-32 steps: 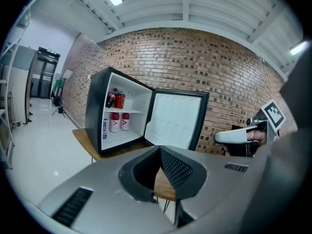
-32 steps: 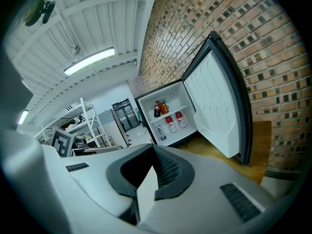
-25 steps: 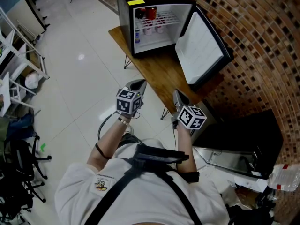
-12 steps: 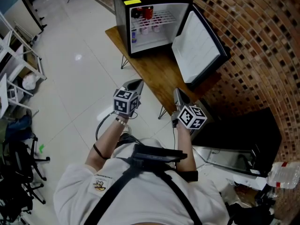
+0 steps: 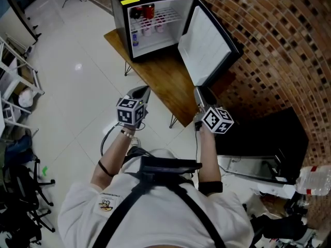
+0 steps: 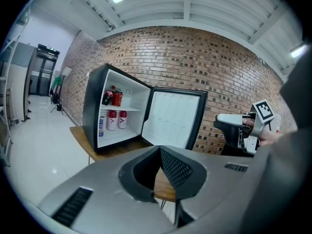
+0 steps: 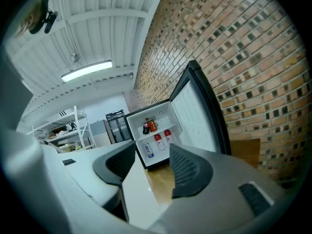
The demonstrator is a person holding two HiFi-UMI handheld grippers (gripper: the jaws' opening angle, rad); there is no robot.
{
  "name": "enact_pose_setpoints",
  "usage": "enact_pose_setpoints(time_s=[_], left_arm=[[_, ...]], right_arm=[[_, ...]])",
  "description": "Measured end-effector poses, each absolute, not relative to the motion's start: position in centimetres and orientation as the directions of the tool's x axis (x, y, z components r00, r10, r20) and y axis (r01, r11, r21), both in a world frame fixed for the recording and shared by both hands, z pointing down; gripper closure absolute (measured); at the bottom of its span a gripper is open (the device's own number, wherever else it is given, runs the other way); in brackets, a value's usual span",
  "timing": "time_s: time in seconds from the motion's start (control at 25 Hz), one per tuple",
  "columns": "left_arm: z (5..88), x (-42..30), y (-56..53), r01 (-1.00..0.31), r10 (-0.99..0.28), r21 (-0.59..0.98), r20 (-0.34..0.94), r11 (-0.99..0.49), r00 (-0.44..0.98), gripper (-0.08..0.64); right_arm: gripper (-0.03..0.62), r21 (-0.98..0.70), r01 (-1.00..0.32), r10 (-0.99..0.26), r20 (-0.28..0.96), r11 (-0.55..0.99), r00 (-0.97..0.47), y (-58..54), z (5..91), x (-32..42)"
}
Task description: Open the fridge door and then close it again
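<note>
A small black fridge [image 5: 120, 14] stands on a wooden table [image 5: 165, 81], its white-lined door [image 5: 204, 43] swung wide open to the right. Cans and bottles [image 5: 144, 12] sit on its shelves. My left gripper [image 5: 140, 91] is shut and empty, held over the floor left of the table. My right gripper [image 5: 201, 93] hangs just short of the door's near edge; its jaws have just been opening and nothing is between them. The right gripper view shows the fridge [image 7: 151, 130] and door [image 7: 197, 116] ahead past the open gripper [image 7: 151, 165]. In the left gripper view the door [image 6: 173, 118] faces me.
A brick wall [image 5: 279, 45] runs behind and to the right. A black cabinet [image 5: 264, 138] stands at my right, with a water bottle [image 5: 315, 182] beyond it. White metal shelving [image 5: 15, 76] and an office chair [image 5: 20, 190] stand at the left on the white tiled floor.
My right gripper has moved forward and a little up, nearer the open door's near edge. The left gripper has hardly moved. The fridge door stays open.
</note>
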State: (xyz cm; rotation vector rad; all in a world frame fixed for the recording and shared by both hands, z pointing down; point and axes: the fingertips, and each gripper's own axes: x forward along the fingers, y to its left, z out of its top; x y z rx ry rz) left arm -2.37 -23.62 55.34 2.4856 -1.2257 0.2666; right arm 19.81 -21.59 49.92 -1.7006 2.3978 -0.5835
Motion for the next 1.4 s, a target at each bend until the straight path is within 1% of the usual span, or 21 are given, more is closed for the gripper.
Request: enact_pose_setpoints(time_s=[0.04,0.12,0.2,0.36,0.48,0.68,0.76,0.92,0.96,1.04,1.2,1.4], left_arm=[[55.3,-2.3,-23.6,-0.794,-0.726,0.232,0.32,-0.562,0.608,0.558],[55.2,-2.1,-23.5,-0.794,-0.729,0.234,0.316,-0.561,0.608,0.558],[55.2,-2.0,-23.4,-0.798,-0.736,0.243,0.309,-0.551,0.602,0.558],[55.3,-2.6,-23.5,-0.815,-0.757,0.264,0.303,-0.516,0.578,0.558],[55.7,-3.3,-23.3,-0.83,-0.774,0.278,0.306,-0.484,0.554,0.558],[56.3,-4.3,-23.2,-0.848,-0.793,0.288,0.313,-0.445,0.522,0.558],[56.5,-4.7,-23.1,-0.856,-0.802,0.293,0.315,-0.427,0.508,0.558],[56.8,-5.0,-22.9,-0.862,-0.809,0.301,0.319,-0.407,0.494,0.558],[56.9,-5.1,-22.8,-0.863,-0.81,0.304,0.32,-0.403,0.491,0.558],[57.0,-5.5,-22.6,-0.866,-0.814,0.312,0.322,-0.392,0.484,0.558],[57.0,-6.1,-22.2,-0.869,-0.819,0.316,0.323,-0.38,0.475,0.558],[56.9,-7.1,-22.0,-0.87,-0.823,0.325,0.319,-0.371,0.47,0.558]], right_arm=[[0.33,-0.377,-0.883,-0.935,0.104,0.278,-0.339,-22.0,49.5,20.9],[0.311,-0.322,-0.912,-0.946,0.11,0.255,-0.304,-23.1,48.7,23.6],[0.31,-0.267,-0.938,-0.956,0.127,0.223,-0.263,-24.6,47.8,26.7],[0.258,-0.192,-0.966,-0.965,0.164,0.174,-0.207,-28.3,46.7,31.5],[0.244,-0.173,-0.969,-0.957,0.202,0.175,-0.209,-30.6,47.3,33.0],[0.246,-0.148,-0.972,-0.949,0.232,0.184,-0.215,-32.7,48.0,33.9],[0.28,-0.144,-0.971,-0.948,0.231,0.191,-0.221,-33.2,48.3,34.1],[0.385,-0.133,-0.972,-0.946,0.235,0.194,-0.221,-33.5,48.6,34.4],[0.387,-0.128,-0.973,-0.947,0.235,0.192,-0.218,-33.6,48.6,34.4],[0.42,-0.116,-0.975,-0.949,0.233,0.19,-0.213,-33.6,48.5,34.0],[0.434,-0.108,-0.967,-0.938,0.236,0.232,-0.252,-32.9,48.7,32.1],[0.423,-0.168,-0.921,-0.901,0.206,0.351,-0.381,-31.8,48.4,27.2]])
